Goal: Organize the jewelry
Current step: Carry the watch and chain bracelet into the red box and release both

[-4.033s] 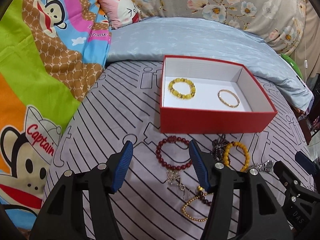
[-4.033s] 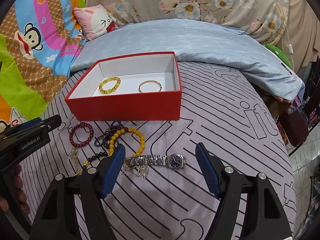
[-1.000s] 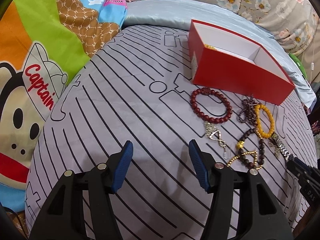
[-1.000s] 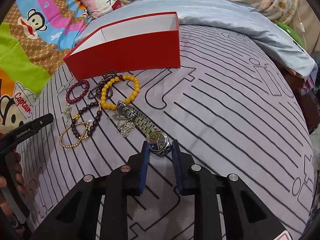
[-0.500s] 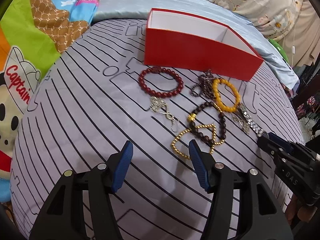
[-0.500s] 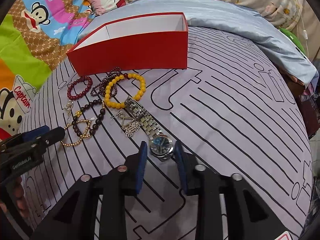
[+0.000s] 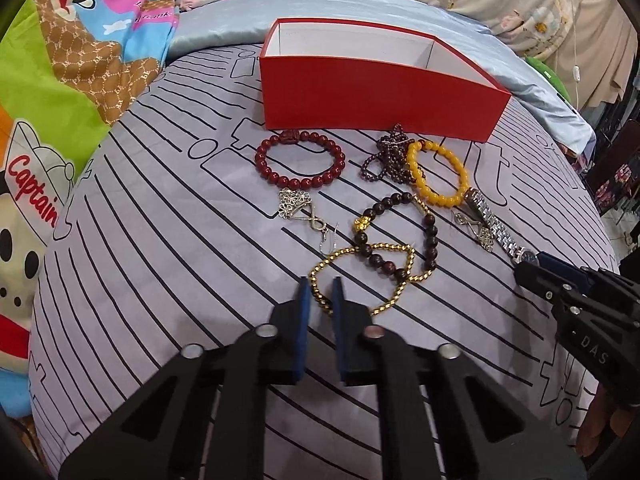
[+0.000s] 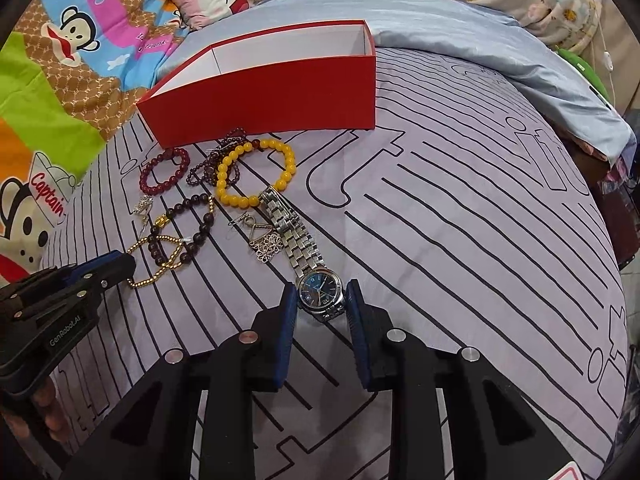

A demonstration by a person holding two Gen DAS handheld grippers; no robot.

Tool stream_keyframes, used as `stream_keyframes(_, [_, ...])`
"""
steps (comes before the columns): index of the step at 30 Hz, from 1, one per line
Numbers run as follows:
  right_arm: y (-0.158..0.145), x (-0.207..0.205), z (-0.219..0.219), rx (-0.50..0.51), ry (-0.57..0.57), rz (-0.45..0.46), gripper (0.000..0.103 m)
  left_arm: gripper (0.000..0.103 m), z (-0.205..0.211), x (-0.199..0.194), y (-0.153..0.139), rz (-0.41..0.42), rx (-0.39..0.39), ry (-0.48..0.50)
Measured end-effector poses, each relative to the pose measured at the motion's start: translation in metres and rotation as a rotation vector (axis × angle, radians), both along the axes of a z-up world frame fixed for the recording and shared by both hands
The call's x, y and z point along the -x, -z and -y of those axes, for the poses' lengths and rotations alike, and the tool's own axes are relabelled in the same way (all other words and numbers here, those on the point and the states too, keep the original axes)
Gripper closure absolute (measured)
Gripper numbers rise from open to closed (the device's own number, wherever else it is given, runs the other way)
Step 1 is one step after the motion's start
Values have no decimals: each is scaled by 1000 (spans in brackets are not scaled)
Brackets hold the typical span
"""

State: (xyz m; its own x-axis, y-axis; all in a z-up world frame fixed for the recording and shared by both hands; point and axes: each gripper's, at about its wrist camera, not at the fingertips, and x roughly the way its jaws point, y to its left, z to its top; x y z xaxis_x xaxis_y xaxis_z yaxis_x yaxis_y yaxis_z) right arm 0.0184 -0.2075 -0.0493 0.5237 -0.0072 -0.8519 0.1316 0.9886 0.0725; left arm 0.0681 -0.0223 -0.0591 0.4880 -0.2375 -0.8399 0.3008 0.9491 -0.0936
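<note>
A gold bead bracelet (image 7: 390, 246) lies on the striped bedsheet, and my left gripper (image 7: 320, 282) is shut on its near loop. My right gripper (image 8: 321, 286) is shut on the silver wristwatch (image 8: 296, 240), its pads pressing both sides of the blue dial. The steel strap trails away towards the red box (image 8: 272, 96). The box (image 7: 380, 100) stands open behind the jewellery, and its floor is hidden from both views. In the left wrist view the right gripper (image 7: 532, 264) shows at the right edge. In the right wrist view the left gripper (image 8: 120, 260) shows at the left.
Between the grippers and the box lie a dark red bead bracelet (image 7: 296, 182), a yellow bead bracelet (image 7: 424, 192), a dark brown bead bracelet (image 7: 430, 232), a purple bead strand (image 7: 384, 152) and two silver earrings (image 7: 296, 204). A cartoon quilt (image 7: 60, 80) lies left, a blue pillow (image 8: 460, 32) behind.
My left gripper swung round to the gold bracelet and its jaws went from wide open to shut on it. The right gripper kept its hold on the watch and stayed put.
</note>
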Motion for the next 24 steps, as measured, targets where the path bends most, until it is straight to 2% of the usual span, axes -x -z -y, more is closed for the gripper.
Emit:
stream_keyframes(4, [-1,3,1,-23,7,-2,78,99,-4,-1,-2,-23,21,3])
stream_keyframes(10, [-9,7,-1,-39,5,9,79,100,-8,4,-18,-3,43,11])
stream_keyframes(15, [-27,9,-3,-49,6,51,79,100,-13,3,-41,29,76,8])
stream_keyframes(16, [-33,10,-3,-49,5,65,86,100,-14,2,-45,35,81,7])
stream_keyframes(17, [-37,10,-3,-51,3,73,86,100,-15,2,-50,42,89,5])
stream_keyframes(24, [-53,5,0,-55,3,104,86,100,-23,-4,-81,99,115,-14])
